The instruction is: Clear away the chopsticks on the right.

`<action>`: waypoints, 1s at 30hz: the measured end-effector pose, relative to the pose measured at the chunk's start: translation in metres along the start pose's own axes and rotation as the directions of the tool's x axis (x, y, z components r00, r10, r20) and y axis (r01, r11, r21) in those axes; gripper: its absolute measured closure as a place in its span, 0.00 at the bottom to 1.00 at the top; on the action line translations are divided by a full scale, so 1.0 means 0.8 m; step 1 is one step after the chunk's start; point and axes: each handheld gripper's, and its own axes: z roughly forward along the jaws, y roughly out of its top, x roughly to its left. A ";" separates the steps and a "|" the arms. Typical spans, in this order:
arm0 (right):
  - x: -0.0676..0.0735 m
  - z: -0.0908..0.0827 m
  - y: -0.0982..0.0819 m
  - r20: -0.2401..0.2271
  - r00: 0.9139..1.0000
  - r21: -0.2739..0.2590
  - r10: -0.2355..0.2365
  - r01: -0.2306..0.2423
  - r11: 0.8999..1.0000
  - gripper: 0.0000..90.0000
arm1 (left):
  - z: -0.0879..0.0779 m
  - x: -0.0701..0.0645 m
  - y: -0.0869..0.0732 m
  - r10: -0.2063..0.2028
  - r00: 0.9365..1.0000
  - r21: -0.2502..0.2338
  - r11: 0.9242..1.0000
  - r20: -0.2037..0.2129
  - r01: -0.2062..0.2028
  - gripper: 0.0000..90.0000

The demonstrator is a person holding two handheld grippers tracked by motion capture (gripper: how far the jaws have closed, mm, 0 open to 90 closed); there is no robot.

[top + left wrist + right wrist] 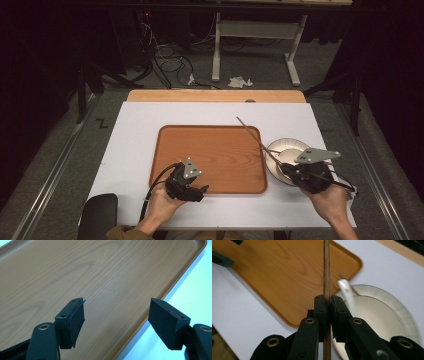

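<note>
Black jaws of the right gripper (327,306) are closed tight on one thin wooden stick (326,267), which points up past the tray (210,160) corner. One white plate (384,315) lies just right of the tray, a white spoon (347,293) in it. The left gripper (116,322) hangs wide open and empty over the tray's near edge. One tray lies on a white table (145,120); the grey floor behind has cables.

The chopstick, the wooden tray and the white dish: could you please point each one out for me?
chopstick (326,270), right gripper view, on its shaft above the shut tongs.
wooden tray (210,150), high view, on its bare floor.
white dish (397,307), right gripper view, on its rim.
</note>
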 end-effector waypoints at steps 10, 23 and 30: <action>0.036 0.056 0.005 -0.014 1.000 0.032 0.026 -0.026 0.999 0.94 | 0.001 -0.001 -0.001 0.010 1.000 0.007 1.000 -0.001 -0.010 0.32; 0.046 0.136 0.006 -0.015 0.997 0.111 0.071 -0.069 0.991 0.94 | -0.001 0.000 -0.001 0.005 1.000 0.004 1.000 -0.018 -0.005 0.32; 0.047 0.156 -0.001 -0.005 0.996 0.169 0.084 -0.082 0.982 0.94 | -0.001 -0.001 -0.002 0.006 1.000 0.008 1.000 -0.018 -0.005 0.32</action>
